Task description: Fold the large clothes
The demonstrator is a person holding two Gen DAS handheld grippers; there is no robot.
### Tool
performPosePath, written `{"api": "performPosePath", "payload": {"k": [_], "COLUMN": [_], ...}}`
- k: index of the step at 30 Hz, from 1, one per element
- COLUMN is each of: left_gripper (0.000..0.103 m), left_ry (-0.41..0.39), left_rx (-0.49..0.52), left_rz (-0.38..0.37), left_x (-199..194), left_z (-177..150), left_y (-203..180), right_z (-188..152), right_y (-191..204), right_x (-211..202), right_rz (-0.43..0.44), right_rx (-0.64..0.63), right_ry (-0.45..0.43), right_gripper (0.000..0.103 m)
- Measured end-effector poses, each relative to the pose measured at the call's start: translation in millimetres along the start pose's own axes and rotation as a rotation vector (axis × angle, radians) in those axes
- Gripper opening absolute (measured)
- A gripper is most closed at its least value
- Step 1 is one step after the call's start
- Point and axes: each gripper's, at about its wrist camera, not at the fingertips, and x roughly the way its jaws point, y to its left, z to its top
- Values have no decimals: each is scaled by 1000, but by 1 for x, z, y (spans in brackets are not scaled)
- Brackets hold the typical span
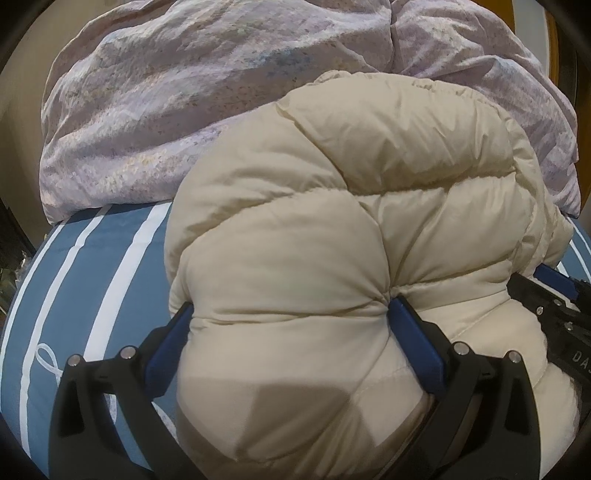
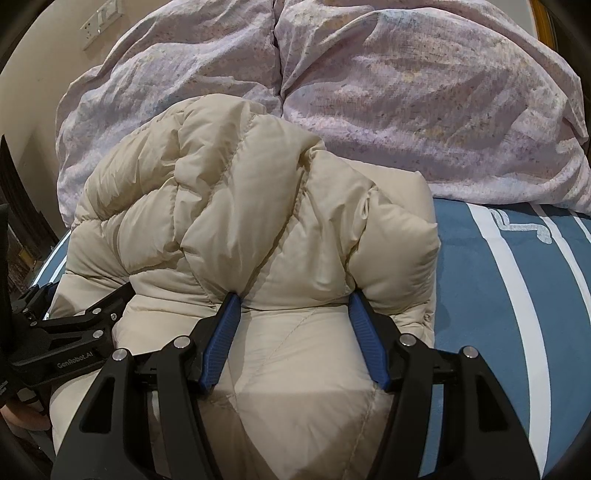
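**Two claws clamped on one puffy jacket**

Both clamped on the near edge of a cream quilted down jacket (image 1: pixel 332 221), bunched in a thick folded heap on the bed.

Left claw (image 1: pixel 291 314): blue pads (image 1: pixel 413 332) half-wide apart, pressed into the padding from either side, fabric puckered at the right fingertip and bulging up between the black arms. Gripping the jacket's near left portion, beside the blue bedsheet with white stripes (image 1: pixel 92 277).

Right claw (image 2: pixel 293 299): likewise half-wide, blue ribbed pads (image 2: pixel 221 339) sunk into a thick fold of the same jacket, filling squeezed up between them. Holding the near right portion, close to the jacket's right edge, with bare striped sheet (image 2: pixel 498 295) lying to the right.

Seen from the right wrist, the left claw's black frame low at the left edge, touching the jacket; seen from the left wrist, the right claw's frame at the right edge, likewise against the cream fabric.

Heaped behind the jacket, toward the far edge of the bed: a crumpled lilac quilt with a fine speckled print (image 1: pixel 184 92), touching the jacket's far side. Mounted on the beige wall above, in the right wrist view: a white switch plate (image 2: pixel 101 24).
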Motion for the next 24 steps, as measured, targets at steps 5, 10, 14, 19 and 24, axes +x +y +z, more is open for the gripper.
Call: {"api": "performPosePath", "payload": {"k": [5, 10, 14, 19, 24], "left_gripper": [101, 101, 101, 101, 101], "left_ry": [2, 1, -1, -2, -3], "left_rx": [3, 3, 2, -5, -14], "left_rz": [4, 2, -2, -6, -11], "left_x": [0, 0, -1, -1, 1], "left_z": [-1, -1, 0, 0, 1], "left_y": [-1, -2, -2, -1, 0], "right_z": [7, 22, 19, 12, 12], "right_y": [-5, -15, -14, -5, -10], "right_x": [-16, -28, -6, 4, 9], "right_rz": [37, 54, -14, -74, -52], "right_rx": [41, 107, 70, 11, 36], "right_ry": [-31, -85, -19, -4, 15], "right_gripper": [63, 63, 62, 62, 63]}}
